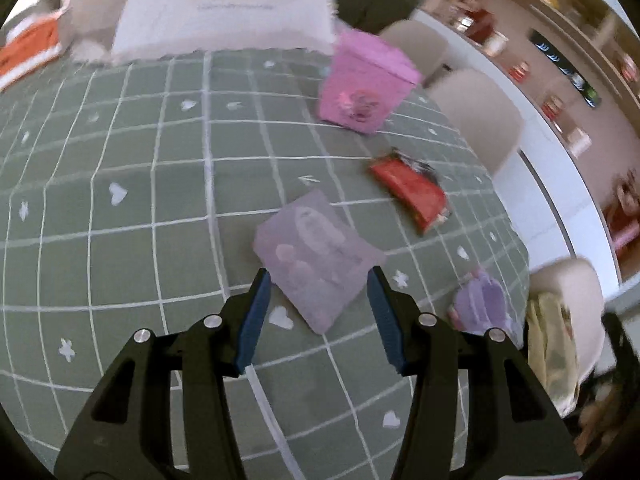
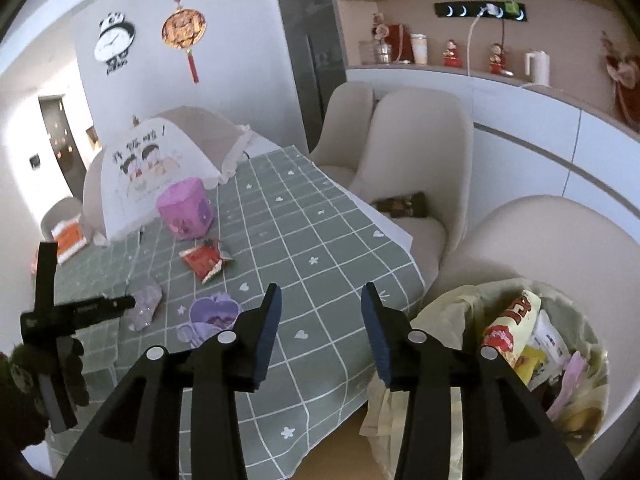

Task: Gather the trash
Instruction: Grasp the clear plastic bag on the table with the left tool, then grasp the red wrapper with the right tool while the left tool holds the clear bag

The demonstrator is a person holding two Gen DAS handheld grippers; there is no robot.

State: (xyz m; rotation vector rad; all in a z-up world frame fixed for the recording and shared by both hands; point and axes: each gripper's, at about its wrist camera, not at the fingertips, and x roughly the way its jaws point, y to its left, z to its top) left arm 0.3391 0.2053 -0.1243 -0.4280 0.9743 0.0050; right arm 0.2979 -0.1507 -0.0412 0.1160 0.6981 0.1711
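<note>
On the far left of the right wrist view, the left gripper point(image 2: 132, 302) reaches out over the green checked tablecloth point(image 2: 312, 232), and a gloved hand point(image 2: 48, 364) holds it. Its tip is right by a pale purple wrapper point(image 2: 146, 306). In the left wrist view the blue pads point(image 1: 256, 316) of that gripper stand apart, with nothing pinched between them; the wrapper point(image 1: 316, 264) lies flat on the cloth, just past the tips and partly in the gap. Behind it, at the far end of the table, sits a white food cover point(image 2: 160, 168) with a cartoon picture, and a pink tub point(image 2: 186, 208) stands just in front of it. A bit to the right of the wrapper lies a red snack packet point(image 2: 206, 260), torn open. Closer to the table edge is a purple heart-shaped tray point(image 2: 212, 314). Next comes the right gripper point(image 2: 322, 300). Its pads are apart too and it holds nothing. It hangs over the corner of the table. On the far right, beside the table, is a trash bin point(image 2: 472, 300) with a yellowish bag in it, already full of wrappers point(image 2: 516, 332). Cream chairs point(image 2: 420, 152) stand along that side.
</note>
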